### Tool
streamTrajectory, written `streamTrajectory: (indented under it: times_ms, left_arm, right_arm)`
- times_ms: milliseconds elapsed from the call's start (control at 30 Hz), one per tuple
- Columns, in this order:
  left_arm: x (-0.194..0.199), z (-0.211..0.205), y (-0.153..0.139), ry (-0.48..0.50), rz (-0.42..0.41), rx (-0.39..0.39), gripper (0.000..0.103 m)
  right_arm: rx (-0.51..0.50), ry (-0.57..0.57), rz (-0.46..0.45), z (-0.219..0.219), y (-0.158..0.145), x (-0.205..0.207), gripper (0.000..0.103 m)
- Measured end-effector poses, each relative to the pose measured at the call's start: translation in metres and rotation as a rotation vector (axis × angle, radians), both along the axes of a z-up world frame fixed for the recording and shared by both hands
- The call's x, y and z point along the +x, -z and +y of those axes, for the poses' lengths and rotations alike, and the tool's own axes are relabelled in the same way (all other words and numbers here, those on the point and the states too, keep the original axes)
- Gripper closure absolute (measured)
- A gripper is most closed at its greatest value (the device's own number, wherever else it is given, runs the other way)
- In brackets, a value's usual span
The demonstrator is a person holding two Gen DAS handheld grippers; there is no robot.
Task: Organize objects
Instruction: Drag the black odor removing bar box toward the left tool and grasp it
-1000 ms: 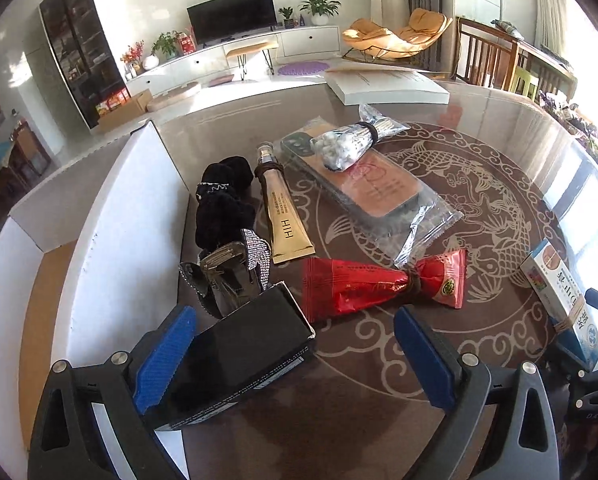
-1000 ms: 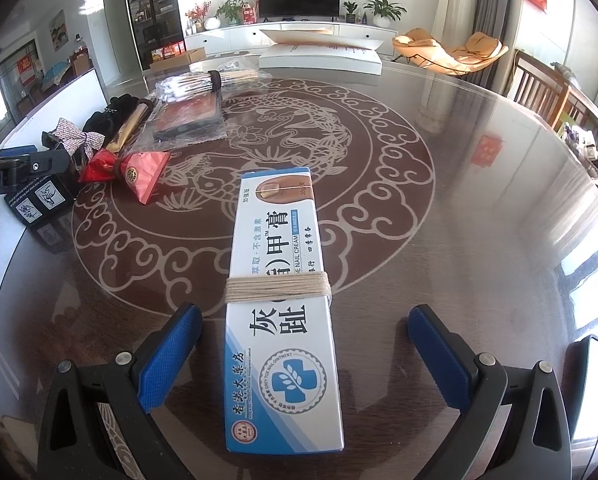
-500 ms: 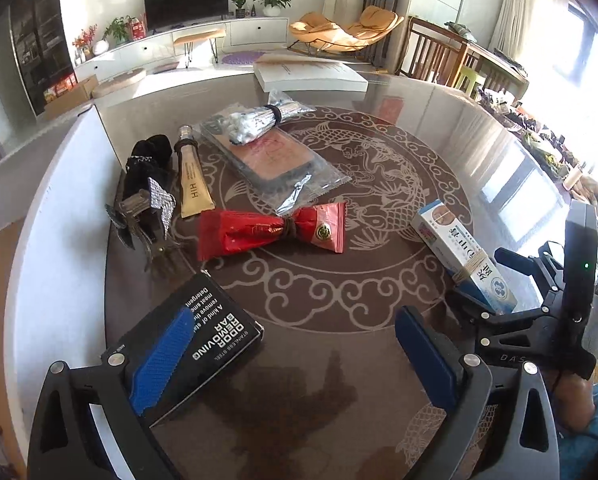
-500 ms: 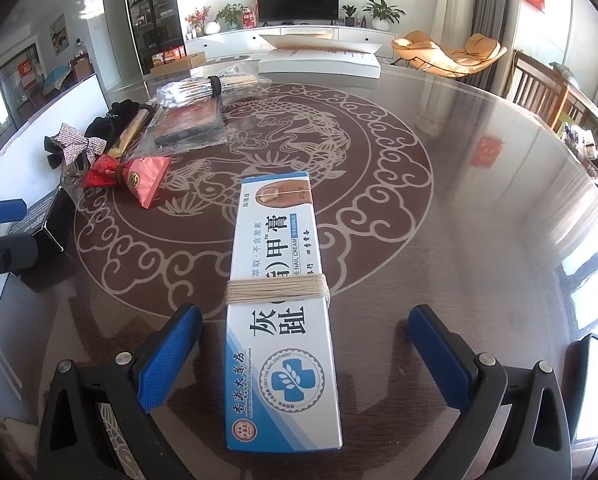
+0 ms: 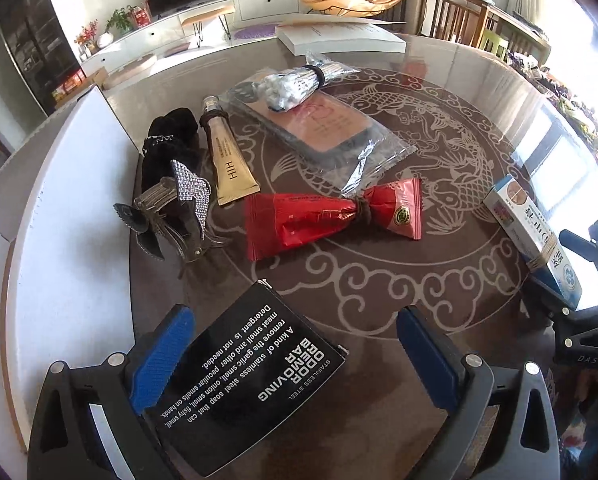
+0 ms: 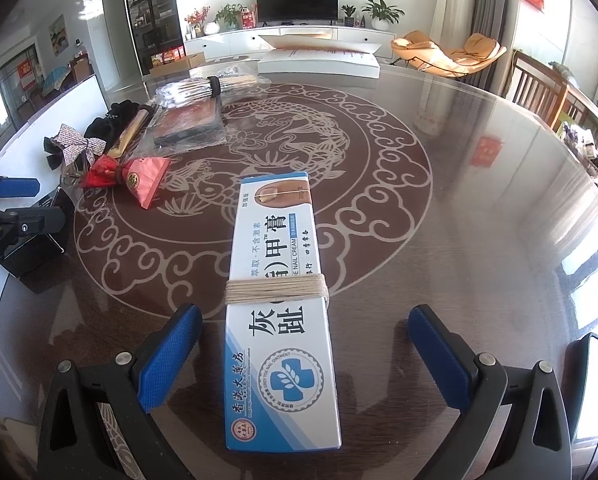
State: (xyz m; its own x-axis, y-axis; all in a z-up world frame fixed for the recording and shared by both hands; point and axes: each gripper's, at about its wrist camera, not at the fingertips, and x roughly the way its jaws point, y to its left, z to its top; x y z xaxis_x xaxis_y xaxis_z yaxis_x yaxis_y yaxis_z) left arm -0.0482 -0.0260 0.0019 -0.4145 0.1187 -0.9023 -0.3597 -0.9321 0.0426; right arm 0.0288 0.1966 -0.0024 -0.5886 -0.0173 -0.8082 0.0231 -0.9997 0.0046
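Black soap box (image 5: 243,380) with white lettering sits lower centre between the spread-apart left gripper (image 5: 291,356) — closer than before; right gripper (image 6: 305,354) gapes around the twine-bound cream box (image 6: 279,300).

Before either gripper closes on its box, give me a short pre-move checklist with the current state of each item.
1. Right gripper open: ok, wide.
2. Nail cream box lies between the right fingers: ok, with a gap on both sides.
3. Twine band on that box intact: ok.
4. Left gripper open: ok.
5. Black odor removing bar box centred in the left gripper: not ok, it sits close to the left finger.
6. Red foil packet apart from the black box: ok.
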Motion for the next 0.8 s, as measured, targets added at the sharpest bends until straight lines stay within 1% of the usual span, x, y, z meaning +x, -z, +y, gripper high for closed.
streamTrajectory:
  times_ms: [67, 200, 267, 333, 367, 467, 600, 633, 667, 733, 800]
  left_arm:
    - [0.002, -0.007, 0.001, -0.007, -0.004, 0.006, 0.000]
    - [0.007, -0.015, 0.009, -0.012, -0.045, 0.002, 0.000]
    - [0.010, -0.014, 0.018, -0.007, -0.093, -0.006, 0.000]
    - [0.016, -0.015, 0.028, -0.010, -0.150, 0.008, 0.000]
    - [0.022, -0.013, 0.028, 0.000, -0.125, 0.000, 0.000]
    - [0.034, -0.011, 0.028, -0.002, -0.105, 0.007, 0.000]
    - [0.041, -0.010, 0.027, -0.056, -0.044, 0.026, 0.000]
    - [0.042, -0.010, 0.026, -0.066, -0.025, 0.031, 0.001]
    - [0.045, -0.009, 0.025, -0.074, -0.006, 0.038, 0.007]
    - [0.048, -0.006, 0.023, -0.081, 0.026, 0.049, 0.014]
    - [0.049, 0.001, 0.021, -0.085, 0.050, 0.057, 0.017]
  right_arm:
    - [0.000, -0.004, 0.000, -0.001, 0.000, -0.001, 0.000]
    - [0.000, -0.008, 0.001, -0.002, 0.001, 0.000, 0.000]
    - [-0.001, -0.006, 0.003, -0.001, 0.000, 0.000, 0.000]
    - [-0.004, -0.004, 0.005, -0.001, 0.000, 0.000, 0.000]
    - [-0.004, -0.004, 0.004, -0.001, 0.000, 0.000, 0.000]
    - [-0.001, -0.005, 0.003, -0.001, 0.000, 0.000, 0.000]
    - [0.006, -0.008, -0.001, -0.002, 0.000, 0.000, 0.000]
    - [0.007, -0.006, -0.001, -0.002, 0.000, 0.000, 0.000]
    - [0.007, -0.004, 0.000, -0.002, 0.000, -0.001, 0.000]
    - [0.007, -0.002, -0.001, -0.001, 0.000, -0.001, 0.000]
    - [0.010, -0.003, -0.003, -0.002, 0.001, -0.002, 0.000]
